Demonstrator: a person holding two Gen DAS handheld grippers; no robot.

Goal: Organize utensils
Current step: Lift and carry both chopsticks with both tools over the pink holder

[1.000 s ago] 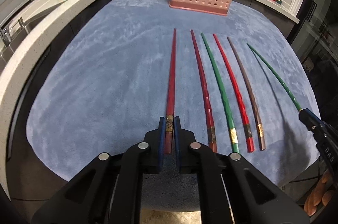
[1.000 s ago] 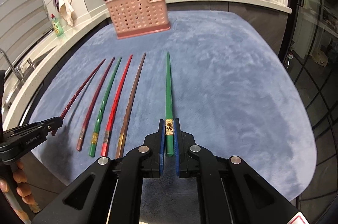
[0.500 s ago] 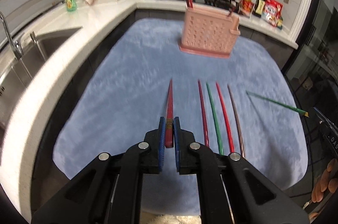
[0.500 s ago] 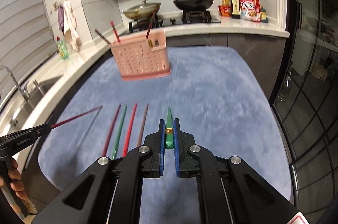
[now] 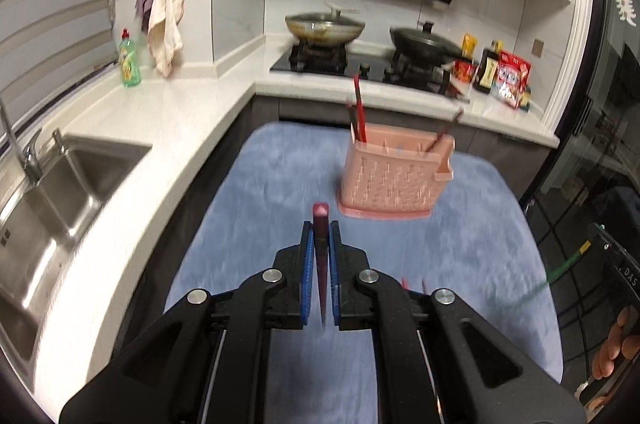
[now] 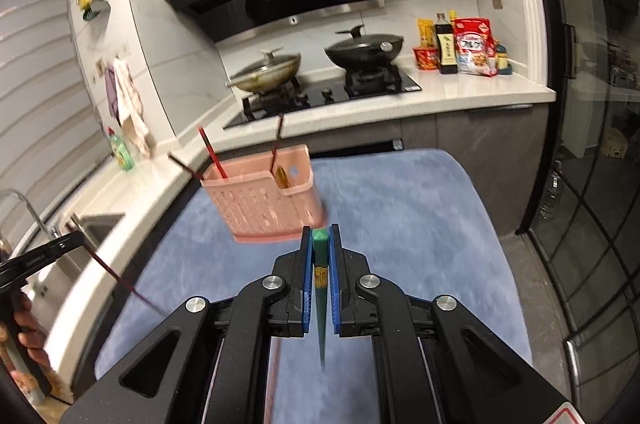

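Pink perforated holder (image 5: 394, 180) on blue mat (image 5: 472, 236) already has few chopsticks standing in it. Left gripper (image 5: 321, 256) clamped on red chopstick (image 5: 321, 224), right gripper (image 6: 320, 260) clamped on green chopstick (image 6: 321, 280) — both airborne, short of holder. More sticks barely visible below — left to do.

Red chopstick (image 5: 321, 256) & green chopstick (image 6: 321, 284) each clamped, tips down; pink holder (image 5: 394, 180) upright w/ chopsticks.

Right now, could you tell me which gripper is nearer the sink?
Left. The left gripper hangs close to the sink; the right gripper is farther off, over the mat.
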